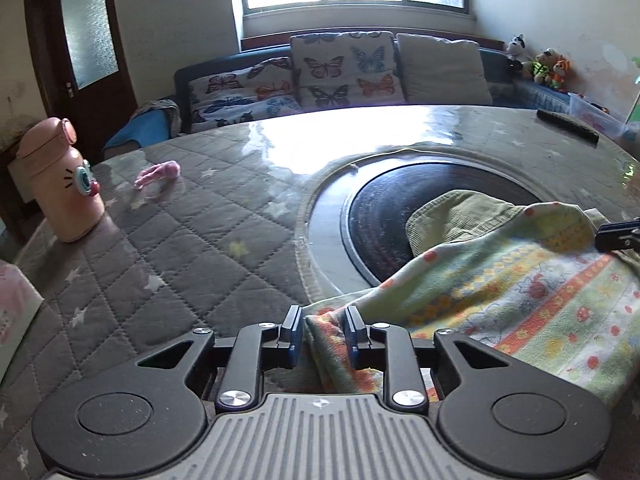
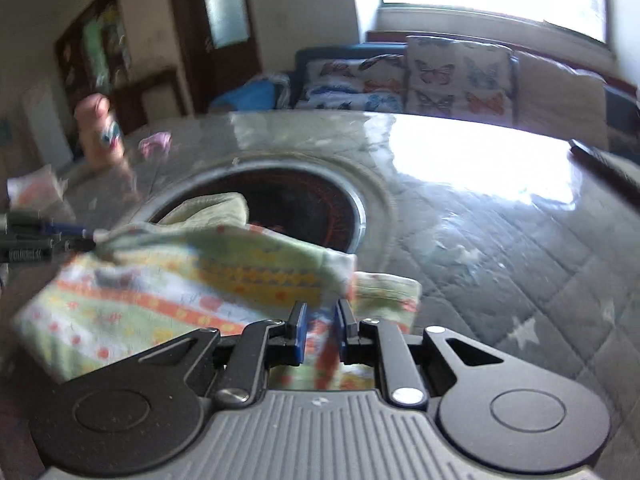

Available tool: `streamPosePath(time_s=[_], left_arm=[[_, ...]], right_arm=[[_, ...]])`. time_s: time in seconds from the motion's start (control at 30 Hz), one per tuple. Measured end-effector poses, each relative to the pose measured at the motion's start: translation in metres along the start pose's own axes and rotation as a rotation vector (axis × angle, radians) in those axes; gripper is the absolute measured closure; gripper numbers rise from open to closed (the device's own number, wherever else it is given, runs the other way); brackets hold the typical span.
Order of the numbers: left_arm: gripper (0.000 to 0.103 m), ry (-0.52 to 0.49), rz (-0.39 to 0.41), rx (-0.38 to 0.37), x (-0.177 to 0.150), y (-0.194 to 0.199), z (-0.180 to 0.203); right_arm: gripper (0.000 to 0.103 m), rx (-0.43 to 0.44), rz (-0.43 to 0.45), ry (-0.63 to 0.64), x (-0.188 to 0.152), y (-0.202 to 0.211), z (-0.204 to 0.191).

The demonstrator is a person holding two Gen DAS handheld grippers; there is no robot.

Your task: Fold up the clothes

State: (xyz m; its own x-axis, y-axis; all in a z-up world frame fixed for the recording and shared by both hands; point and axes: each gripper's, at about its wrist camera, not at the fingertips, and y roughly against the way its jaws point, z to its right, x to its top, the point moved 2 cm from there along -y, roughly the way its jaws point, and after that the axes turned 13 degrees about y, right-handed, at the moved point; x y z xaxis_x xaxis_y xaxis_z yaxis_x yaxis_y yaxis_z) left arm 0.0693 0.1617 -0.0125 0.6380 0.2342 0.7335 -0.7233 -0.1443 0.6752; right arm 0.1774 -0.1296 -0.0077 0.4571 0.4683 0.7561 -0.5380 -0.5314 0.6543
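Observation:
A green, orange and white patterned garment (image 1: pixel 520 292) lies across the round table, partly over the dark centre disc (image 1: pixel 400 216). My left gripper (image 1: pixel 322 330) is shut on a bunched edge of the garment at its near left corner. In the right wrist view the same garment (image 2: pixel 180 280) stretches to the left. My right gripper (image 2: pixel 320 326) is shut on its near right edge; this view is blurred. Each gripper shows at the edge of the other's view: the right gripper (image 1: pixel 618 234), the left gripper (image 2: pixel 44 236).
The table has a grey quilted star cover (image 1: pixel 160 240) under clear plastic. A pink cat bottle (image 1: pixel 64 184) stands at far left, a pink scrap (image 1: pixel 158 174) beside it. A dark remote (image 1: pixel 568 126) lies at far right. A sofa with butterfly cushions (image 1: pixel 340 68) stands behind.

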Motion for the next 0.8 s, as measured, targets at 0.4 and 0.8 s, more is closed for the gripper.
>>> streamPosePath(time_s=[0.4, 0.8], left_arm=[[0.077, -0.043, 0.022, -0.088, 0.021, 0.005, 0.044], [0.077, -0.072, -0.057, -0.100, 0.020, -0.041, 0.071]], right_arm=[[0.088, 0.038, 0.060, 0.037, 0.028, -0.013, -0.014], [0.070, -0.016, 0.047, -0.025, 0.015, -0.001, 0.005]])
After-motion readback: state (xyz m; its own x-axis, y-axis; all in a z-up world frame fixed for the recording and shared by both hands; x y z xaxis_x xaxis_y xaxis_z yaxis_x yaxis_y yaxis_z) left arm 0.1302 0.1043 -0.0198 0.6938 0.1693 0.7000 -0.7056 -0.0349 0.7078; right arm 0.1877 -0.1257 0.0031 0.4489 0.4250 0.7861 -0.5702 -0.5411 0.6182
